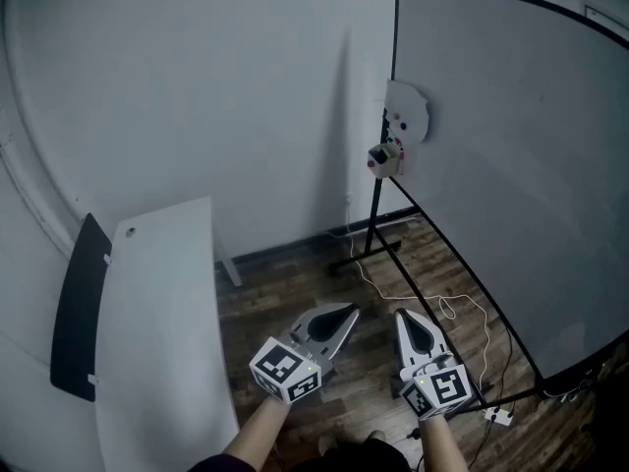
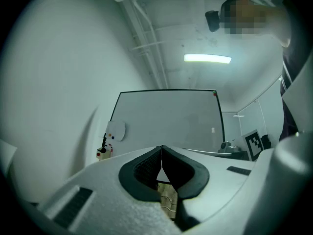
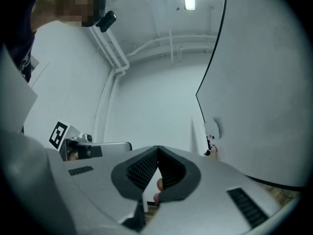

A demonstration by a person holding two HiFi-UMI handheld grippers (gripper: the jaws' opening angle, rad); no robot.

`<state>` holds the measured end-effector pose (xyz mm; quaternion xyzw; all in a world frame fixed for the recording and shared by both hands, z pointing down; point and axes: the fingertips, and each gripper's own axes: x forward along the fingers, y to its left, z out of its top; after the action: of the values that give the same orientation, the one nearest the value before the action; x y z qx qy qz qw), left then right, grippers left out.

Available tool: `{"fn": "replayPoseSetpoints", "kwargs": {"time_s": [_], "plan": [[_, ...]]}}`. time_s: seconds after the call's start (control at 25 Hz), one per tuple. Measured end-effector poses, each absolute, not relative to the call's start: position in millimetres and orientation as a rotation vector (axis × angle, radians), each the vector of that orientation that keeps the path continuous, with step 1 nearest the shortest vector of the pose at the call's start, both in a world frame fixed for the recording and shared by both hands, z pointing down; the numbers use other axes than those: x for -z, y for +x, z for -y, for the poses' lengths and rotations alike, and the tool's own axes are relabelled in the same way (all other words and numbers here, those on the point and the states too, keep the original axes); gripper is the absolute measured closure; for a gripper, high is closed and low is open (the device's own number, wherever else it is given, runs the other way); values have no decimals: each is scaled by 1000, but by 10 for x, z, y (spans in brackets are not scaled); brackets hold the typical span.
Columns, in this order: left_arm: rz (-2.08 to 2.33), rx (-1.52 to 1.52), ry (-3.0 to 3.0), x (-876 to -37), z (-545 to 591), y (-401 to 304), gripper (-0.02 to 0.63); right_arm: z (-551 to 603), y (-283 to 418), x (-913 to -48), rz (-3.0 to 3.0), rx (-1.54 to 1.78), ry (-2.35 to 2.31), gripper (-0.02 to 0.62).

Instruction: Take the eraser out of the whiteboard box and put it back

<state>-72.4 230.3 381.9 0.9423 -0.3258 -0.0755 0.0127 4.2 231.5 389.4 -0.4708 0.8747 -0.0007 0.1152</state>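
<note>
A large whiteboard (image 1: 511, 165) on a black stand fills the right of the head view, above a dark wood floor (image 1: 295, 298). To your left stands a white table (image 1: 167, 303) with a black panel (image 1: 79, 308) along its left edge. Low in front of you, your two grippers point towards the board, side by side and not touching. Your left gripper (image 1: 351, 310) has its jaws pressed together with nothing between them, and your right gripper (image 1: 401, 314) is likewise closed and empty. Well beyond them the small whiteboard box (image 1: 385, 159) hangs at the board's left edge, under a round white plate (image 1: 406, 113). The eraser is too small to pick out; neither gripper holds it
</note>
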Motion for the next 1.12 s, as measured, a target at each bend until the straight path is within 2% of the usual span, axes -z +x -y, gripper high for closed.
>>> {"fn": "replayPoseSetpoints", "kwargs": {"time_s": [0.36, 1.12], "plan": [[980, 227, 2894, -4042, -1997, -666, 600, -2024, 93, -4103, -2588, 47, -1418, 592], [986, 172, 2871, -4151, -615, -199, 600, -626, 665, -4236, -2548, 107, -1428, 592]]}}
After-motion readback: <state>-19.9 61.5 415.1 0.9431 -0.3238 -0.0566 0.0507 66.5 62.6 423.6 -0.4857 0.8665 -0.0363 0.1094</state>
